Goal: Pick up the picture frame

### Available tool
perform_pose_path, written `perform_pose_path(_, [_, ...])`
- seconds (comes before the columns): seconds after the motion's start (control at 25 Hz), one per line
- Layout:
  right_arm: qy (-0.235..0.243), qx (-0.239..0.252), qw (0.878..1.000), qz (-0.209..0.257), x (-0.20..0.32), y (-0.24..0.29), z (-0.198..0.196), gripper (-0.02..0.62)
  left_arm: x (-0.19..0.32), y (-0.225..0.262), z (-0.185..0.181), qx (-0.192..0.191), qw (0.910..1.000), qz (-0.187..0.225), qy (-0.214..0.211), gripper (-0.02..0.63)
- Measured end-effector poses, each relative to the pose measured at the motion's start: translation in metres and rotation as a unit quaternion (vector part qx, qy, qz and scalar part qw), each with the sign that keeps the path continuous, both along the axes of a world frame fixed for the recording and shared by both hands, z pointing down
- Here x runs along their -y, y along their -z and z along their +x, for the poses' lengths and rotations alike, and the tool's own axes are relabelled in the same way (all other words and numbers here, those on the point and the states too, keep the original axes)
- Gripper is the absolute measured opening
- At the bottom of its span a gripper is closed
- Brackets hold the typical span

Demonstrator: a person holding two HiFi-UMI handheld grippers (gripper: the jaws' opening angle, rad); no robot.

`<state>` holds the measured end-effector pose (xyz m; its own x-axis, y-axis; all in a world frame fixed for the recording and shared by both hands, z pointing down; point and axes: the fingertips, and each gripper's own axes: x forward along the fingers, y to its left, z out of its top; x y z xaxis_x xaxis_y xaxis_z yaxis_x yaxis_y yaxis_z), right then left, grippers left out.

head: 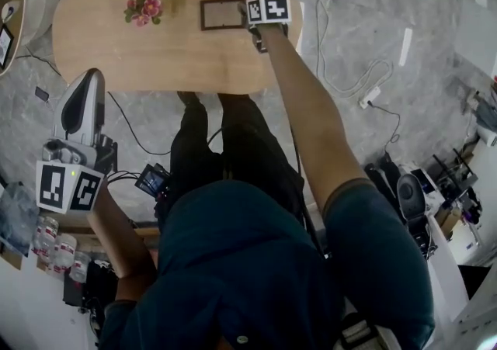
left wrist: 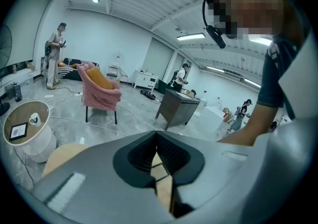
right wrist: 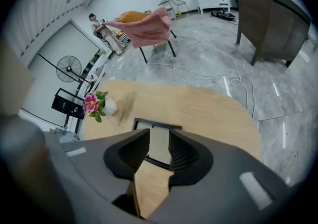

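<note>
Wooden table point(head: 101, 46) — picture frame point(head: 223, 14) flat; right gripper point(right wrist: 158, 152) over it, fingers point(right wrist: 130, 156) apart.

The head view looks steeply down from overhead onto the oval table point(head: 155, 61), from well above it. The right gripper view sits low and close over that same table, facing the picture frame point(right wrist: 158, 141) and flowers point(right wrist: 92, 104). The left gripper view faces out across the room; it shares perhaps only a sliver of tabletop.
</note>
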<state>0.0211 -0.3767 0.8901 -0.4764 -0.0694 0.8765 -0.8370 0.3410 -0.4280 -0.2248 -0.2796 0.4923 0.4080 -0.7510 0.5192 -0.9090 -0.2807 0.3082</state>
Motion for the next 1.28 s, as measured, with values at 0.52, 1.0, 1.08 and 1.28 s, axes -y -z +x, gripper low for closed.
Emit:
perform_pose_path(0.52, [0.027,-0.064,0.994,-0.089,-0.027,-0.088,0.011,0.103,-0.009,-0.047,-0.010,-0.008,0.9990,-0.038,0.023,-0.003])
perform_pose_path(1.0, [0.028,-0.084,0.989,-0.119,-0.034,-0.102,0.014,0.066,-0.017,-0.057,-0.015,-0.009,0.9987,-0.041,0.030,-0.003])
perform_pose_path(1.08, [0.015,-0.077,0.989,-0.124,-0.035,-0.098,0.014,0.058,-0.018,-0.053,-0.016,-0.007,0.9988,-0.038,0.031,-0.003])
perform_pose_path(1.28, [-0.015,-0.047,0.992,-0.114,-0.038,-0.079,0.015,0.056,-0.019,-0.038,-0.019,-0.004,0.9992,-0.024,0.032,-0.003])
